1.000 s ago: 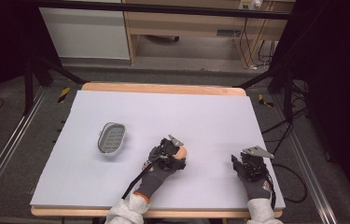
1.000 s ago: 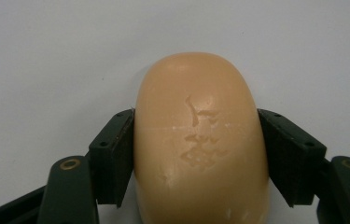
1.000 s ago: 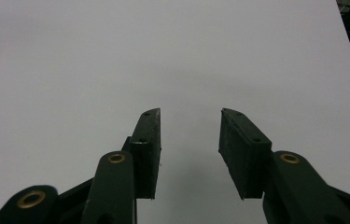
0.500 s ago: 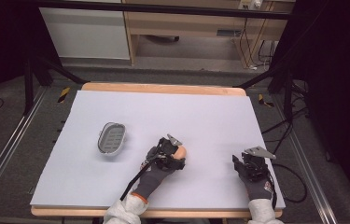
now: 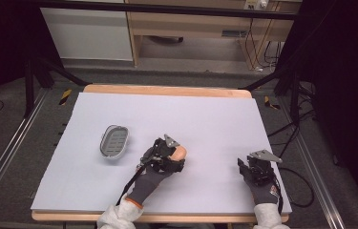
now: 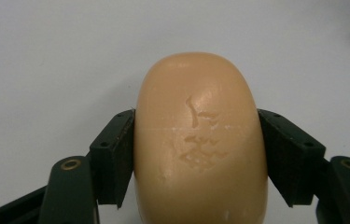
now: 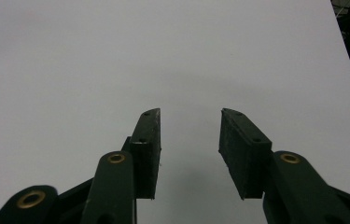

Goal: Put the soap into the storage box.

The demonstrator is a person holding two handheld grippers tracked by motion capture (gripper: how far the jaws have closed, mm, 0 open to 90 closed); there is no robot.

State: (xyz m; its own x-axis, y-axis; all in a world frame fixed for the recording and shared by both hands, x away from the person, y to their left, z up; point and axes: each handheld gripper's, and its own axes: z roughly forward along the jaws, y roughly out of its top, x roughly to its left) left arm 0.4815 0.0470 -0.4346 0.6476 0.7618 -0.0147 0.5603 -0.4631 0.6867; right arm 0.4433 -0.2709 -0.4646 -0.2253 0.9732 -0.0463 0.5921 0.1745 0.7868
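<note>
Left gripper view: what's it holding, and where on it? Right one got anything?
The left gripper is shut on a rounded peach-coloured soap bar, pads on its two long sides, about mid-length. The right gripper is open and holds nothing.

The soap bar I hold is peach-tan, rounded and smooth, with a worn stamped mark on its upper face. It sits lengthwise between my left gripper's pads, nearer the table's front edge, about midway across.

Soap bar: waxy, smooth, faint sheen, embossed face. Soap dish: grey, ribbed, plastic-looking. Table: wooden edge, matt white sheet cover. Left hand-held gripper: matt black pads.
</note>
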